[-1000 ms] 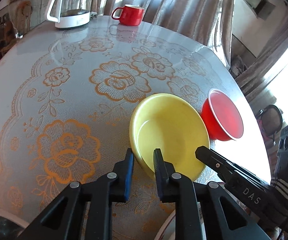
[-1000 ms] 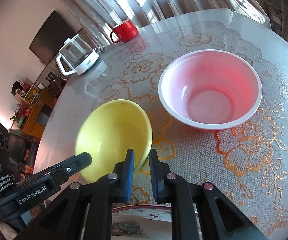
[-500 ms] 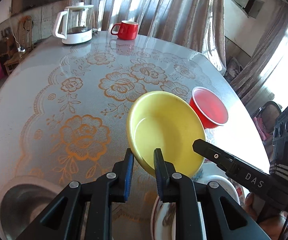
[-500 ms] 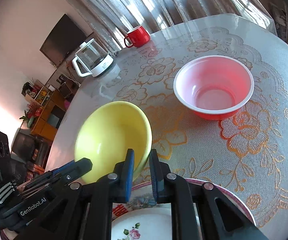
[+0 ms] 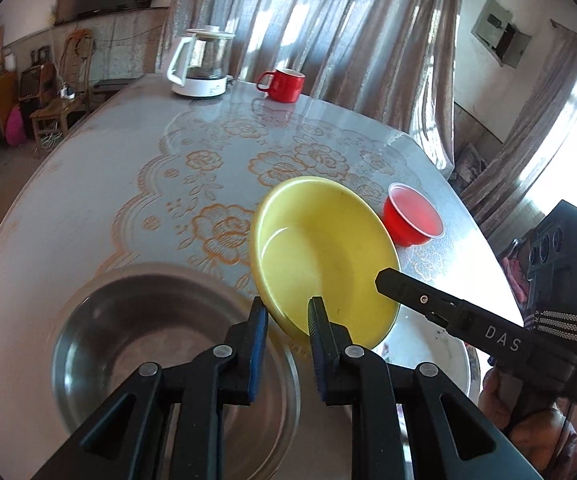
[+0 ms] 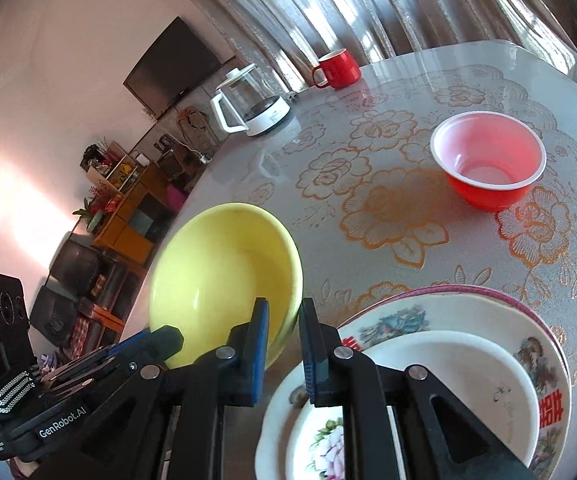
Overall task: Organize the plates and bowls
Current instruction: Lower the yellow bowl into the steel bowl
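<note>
A yellow bowl [image 5: 324, 252] is held tilted in the air above the table by both grippers. My left gripper [image 5: 286, 312] is shut on its near rim. My right gripper [image 6: 282, 312] is shut on the opposite rim of the bowl [image 6: 224, 272]; its finger also shows in the left wrist view [image 5: 392, 280]. A steel bowl [image 5: 168, 352] lies below at the lower left. A stack of patterned plates [image 6: 448, 360] lies below at the right. A red plastic bowl [image 6: 488, 160] stands on the table beyond.
A glass kettle [image 5: 202, 64] and a red mug [image 5: 284, 84] stand at the far edge of the round table [image 5: 88, 184] with its lace-pattern cloth. Curtains hang behind. The table edge falls away on the right past the red bowl [image 5: 412, 220].
Both grippers have lifted the yellow bowl and drawn it back toward me. The steel bowl and the plate stack have come into view underneath.
</note>
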`<state>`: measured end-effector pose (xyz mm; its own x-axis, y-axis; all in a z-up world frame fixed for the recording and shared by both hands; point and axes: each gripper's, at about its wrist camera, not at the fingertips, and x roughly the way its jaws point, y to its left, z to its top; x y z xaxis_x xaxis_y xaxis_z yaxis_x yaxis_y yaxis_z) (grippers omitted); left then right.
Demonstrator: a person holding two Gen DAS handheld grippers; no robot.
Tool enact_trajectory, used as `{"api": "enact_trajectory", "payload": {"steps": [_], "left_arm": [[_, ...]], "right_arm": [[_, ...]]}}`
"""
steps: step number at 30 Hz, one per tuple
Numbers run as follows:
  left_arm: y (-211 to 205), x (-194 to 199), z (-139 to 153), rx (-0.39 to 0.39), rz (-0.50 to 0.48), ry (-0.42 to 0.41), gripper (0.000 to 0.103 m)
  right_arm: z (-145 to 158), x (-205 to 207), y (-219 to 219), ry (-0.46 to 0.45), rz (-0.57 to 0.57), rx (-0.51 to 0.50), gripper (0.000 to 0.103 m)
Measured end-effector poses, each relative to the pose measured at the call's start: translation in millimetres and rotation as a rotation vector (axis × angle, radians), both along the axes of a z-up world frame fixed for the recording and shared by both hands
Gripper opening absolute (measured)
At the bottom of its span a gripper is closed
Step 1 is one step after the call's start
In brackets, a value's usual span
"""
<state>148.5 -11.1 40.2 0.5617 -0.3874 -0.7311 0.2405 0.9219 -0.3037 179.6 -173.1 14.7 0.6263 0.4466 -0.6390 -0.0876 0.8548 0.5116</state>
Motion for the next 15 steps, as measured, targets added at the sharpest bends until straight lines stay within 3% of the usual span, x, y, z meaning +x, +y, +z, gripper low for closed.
{"api": "enact_trajectory", "payload": {"steps": [15], "left_arm": [[94,-49,-30,-0.054,0.161,0.063,0.020]], "right_arm": [[-8,-24,96,0.009,0.212,-0.051,0.014]]}}
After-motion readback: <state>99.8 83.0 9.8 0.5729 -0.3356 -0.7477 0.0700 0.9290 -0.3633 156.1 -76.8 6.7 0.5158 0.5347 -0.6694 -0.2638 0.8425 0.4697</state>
